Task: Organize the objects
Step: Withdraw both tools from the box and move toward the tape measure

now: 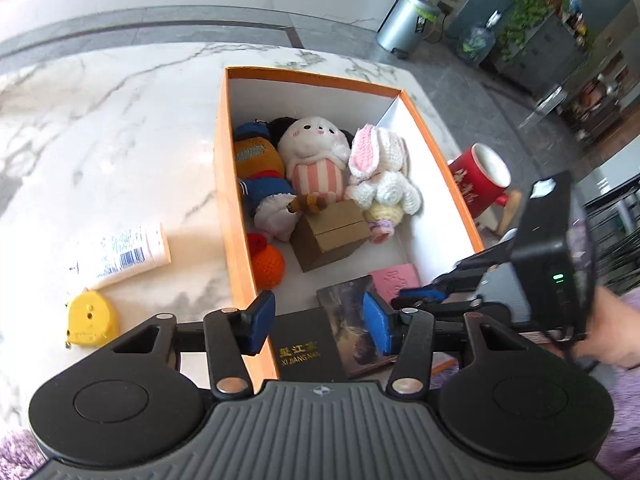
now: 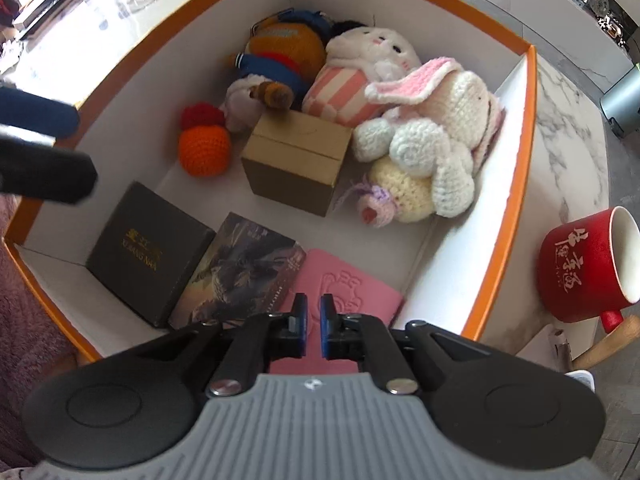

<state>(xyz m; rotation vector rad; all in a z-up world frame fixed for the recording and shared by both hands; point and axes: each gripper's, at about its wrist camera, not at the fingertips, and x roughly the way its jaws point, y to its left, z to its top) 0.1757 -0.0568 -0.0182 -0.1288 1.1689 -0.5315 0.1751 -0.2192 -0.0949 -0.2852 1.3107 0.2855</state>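
Observation:
An orange box (image 1: 222, 184) with white inner walls holds plush toys at its far end, among them a crochet rabbit (image 2: 436, 136). A brown carton (image 2: 296, 164) sits mid-box. A black box with gold lettering (image 2: 148, 248), a picture box (image 2: 244, 264) and a pink case (image 2: 352, 280) lie at the near end. My left gripper (image 1: 319, 326) hangs open above the black box, holding nothing. My right gripper (image 2: 314, 316) is shut just over the pink case, with nothing between its pads. It also shows at the box's right wall as the right gripper (image 1: 424, 294).
On the marble table left of the box lie a white tube (image 1: 120, 256) and a yellow tape measure (image 1: 92, 318). A red mug (image 2: 580, 268) stands outside the box's right wall. One left finger (image 2: 52, 172) shows blurred at the left edge. A grey bin (image 1: 408, 20) stands on the floor beyond.

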